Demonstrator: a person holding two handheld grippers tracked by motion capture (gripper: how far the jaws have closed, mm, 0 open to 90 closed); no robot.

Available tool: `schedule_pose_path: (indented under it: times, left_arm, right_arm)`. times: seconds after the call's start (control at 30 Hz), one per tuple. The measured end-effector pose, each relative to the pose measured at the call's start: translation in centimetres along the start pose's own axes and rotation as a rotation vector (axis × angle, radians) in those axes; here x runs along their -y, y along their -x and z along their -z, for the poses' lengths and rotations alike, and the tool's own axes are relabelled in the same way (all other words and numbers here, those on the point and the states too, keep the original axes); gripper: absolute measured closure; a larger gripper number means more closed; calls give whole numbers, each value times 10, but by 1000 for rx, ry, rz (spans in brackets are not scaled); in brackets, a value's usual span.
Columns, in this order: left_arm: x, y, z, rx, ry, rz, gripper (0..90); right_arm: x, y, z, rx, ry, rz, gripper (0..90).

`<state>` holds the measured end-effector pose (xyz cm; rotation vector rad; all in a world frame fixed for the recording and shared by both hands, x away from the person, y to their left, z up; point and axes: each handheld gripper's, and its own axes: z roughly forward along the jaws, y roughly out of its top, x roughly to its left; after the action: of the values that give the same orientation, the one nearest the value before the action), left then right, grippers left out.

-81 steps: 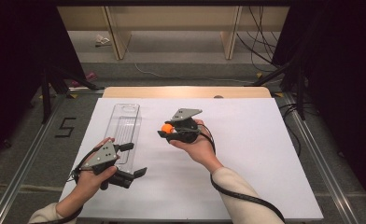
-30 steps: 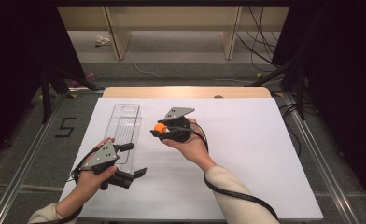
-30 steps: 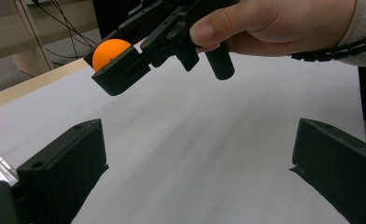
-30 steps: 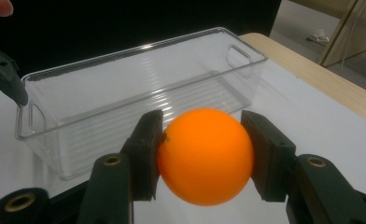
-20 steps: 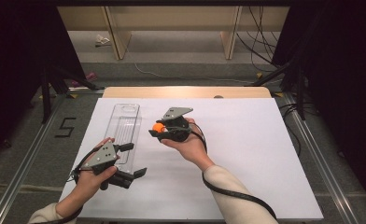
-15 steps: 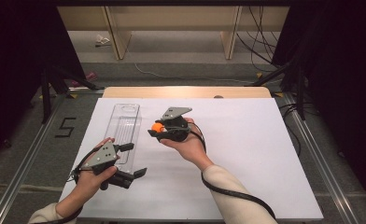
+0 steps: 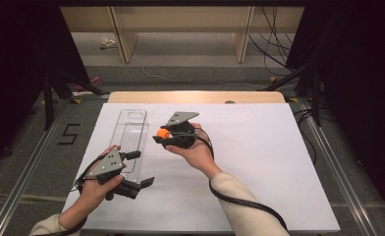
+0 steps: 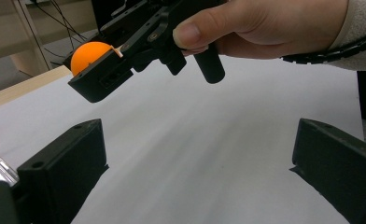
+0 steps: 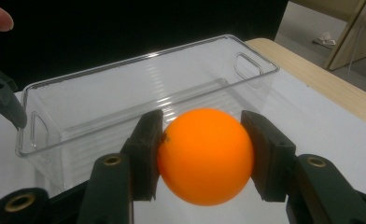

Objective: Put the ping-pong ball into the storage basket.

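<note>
Left gripper [image 7: 137,169], near-left on the white table [image 7: 259,167]: held low by the left hand [image 7: 99,184], jaws spread wide with nothing between them, just beside the near end of the clear plastic bin [image 7: 131,135]. Right gripper [image 7: 162,136], farther in and raised off the table in the right hand [image 7: 195,150]: jaws closed on an orange ball [image 9: 205,156], pinched at its two sides. Ball hangs just right of the bin, close to its long wall; bin interior bare.
</note>
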<state>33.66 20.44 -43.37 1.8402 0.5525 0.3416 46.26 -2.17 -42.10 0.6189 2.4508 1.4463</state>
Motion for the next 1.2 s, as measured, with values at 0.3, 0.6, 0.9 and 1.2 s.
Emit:
schedule_pose_path:
  times: [0.3, 0.6, 0.9, 1.2]
  left_arm:
    - [0, 0, 0, 0, 1, -1, 24]
    - [0, 0, 0, 1, 2, -3, 24]
    - [0, 0, 0, 1, 1, -5, 24]
    - [0, 0, 0, 0, 0, -6, 25]
  right_arm:
    - [-6, -1, -5, -5, 0, 5, 516]
    - [-11, -1, -9, -10, 2, 6, 516]
    - [-14, -2, -14, -15, -3, 11, 516]
    - [-17, -3, -18, -17, -4, 13, 516]
